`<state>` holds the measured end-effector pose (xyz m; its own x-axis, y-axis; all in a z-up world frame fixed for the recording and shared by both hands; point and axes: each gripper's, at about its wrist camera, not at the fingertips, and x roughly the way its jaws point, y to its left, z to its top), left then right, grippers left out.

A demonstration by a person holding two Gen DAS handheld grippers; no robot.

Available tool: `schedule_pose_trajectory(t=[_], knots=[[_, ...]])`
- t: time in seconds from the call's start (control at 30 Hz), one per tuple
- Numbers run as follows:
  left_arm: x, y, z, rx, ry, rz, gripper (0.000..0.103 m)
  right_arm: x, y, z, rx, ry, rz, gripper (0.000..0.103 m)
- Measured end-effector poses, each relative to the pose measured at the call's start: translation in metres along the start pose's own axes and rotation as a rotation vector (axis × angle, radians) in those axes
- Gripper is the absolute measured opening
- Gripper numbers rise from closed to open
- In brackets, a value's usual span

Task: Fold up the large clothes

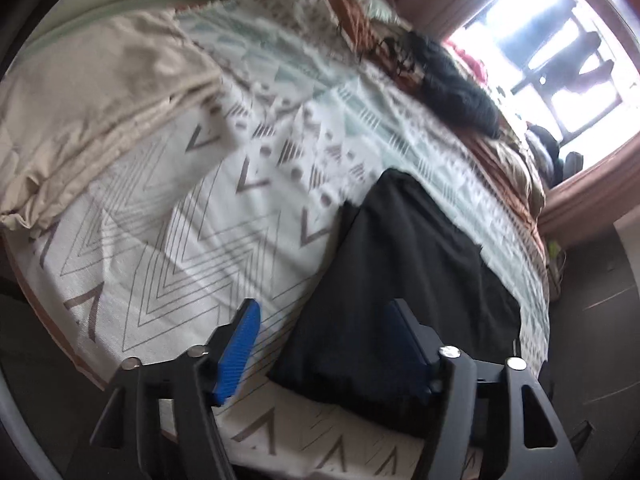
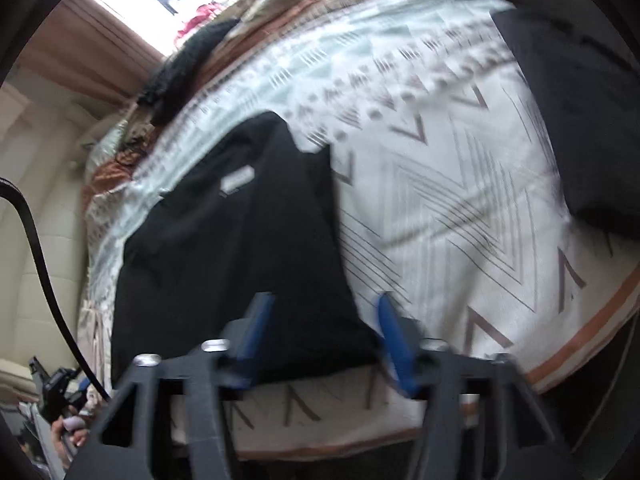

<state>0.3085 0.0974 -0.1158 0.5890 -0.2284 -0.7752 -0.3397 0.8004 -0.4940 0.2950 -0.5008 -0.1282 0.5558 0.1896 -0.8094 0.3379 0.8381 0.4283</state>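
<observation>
On the patterned white bedspread (image 1: 168,264) your folded black garment (image 1: 404,280) lies flat; left tongs (image 1: 324,344) and right tongs (image 2: 320,336) hover open, empty. Beige cloth (image 1: 100,120) looks unfolded.

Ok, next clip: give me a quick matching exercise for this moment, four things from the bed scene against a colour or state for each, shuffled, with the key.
Things:
1. folded garment
2. bedspread
3. left tool
4. crumpled cloth at the bed's far side

Descriptions:
A. beige
B. white with grey chevron lines
C. black, lying flat on the bed
D. open, blue pads apart, nothing pressed between them

Pairs: 1-C, 2-B, 3-D, 4-A
</observation>
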Motion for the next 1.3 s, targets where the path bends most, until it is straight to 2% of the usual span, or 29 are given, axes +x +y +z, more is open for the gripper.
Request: schedule_pose_trajectory(t=[0.07, 0.2, 0.43, 0.63, 0.73, 0.87, 1.1, 1.17, 1.3], knots=[[0.002, -0.009, -0.001, 0.013, 0.016, -0.014, 0.068, 0.0, 0.018, 0.0, -0.037, -0.018, 0.024, 0.058], [0.004, -0.01, -0.001, -0.023, 0.043, -0.072, 0.068, 0.01, 0.051, -0.002, -0.099, -0.015, 0.047, 0.058], [0.001, 0.01, -0.007, -0.042, 0.057, -0.077, 0.068, 0.039, 0.107, -0.015, -0.195, 0.044, 0.082, 0.058], [0.014, 0.034, -0.024, -0.061, 0.093, -0.088, 0.068, 0.065, 0.143, -0.033, -0.277, 0.101, 0.11, 0.058], [0.026, 0.042, -0.031, -0.075, 0.121, -0.079, 0.068, 0.081, 0.159, -0.042, -0.32, 0.16, 0.083, 0.058], [0.04, 0.053, -0.035, -0.113, 0.149, -0.095, 0.068, 0.091, 0.187, -0.057, -0.421, 0.17, 0.086, 0.058], [0.057, 0.056, -0.043, -0.174, 0.215, -0.208, 0.068, 0.121, 0.209, -0.077, -0.467, 0.243, 0.083, 0.058], [0.062, 0.057, -0.042, -0.183, 0.225, -0.241, 0.066, 0.128, 0.207, -0.081, -0.439, 0.273, 0.088, 0.056], [0.073, 0.063, -0.042, -0.224, 0.239, -0.272, 0.058, 0.131, 0.195, -0.083, -0.377, 0.282, 0.076, 0.044]])
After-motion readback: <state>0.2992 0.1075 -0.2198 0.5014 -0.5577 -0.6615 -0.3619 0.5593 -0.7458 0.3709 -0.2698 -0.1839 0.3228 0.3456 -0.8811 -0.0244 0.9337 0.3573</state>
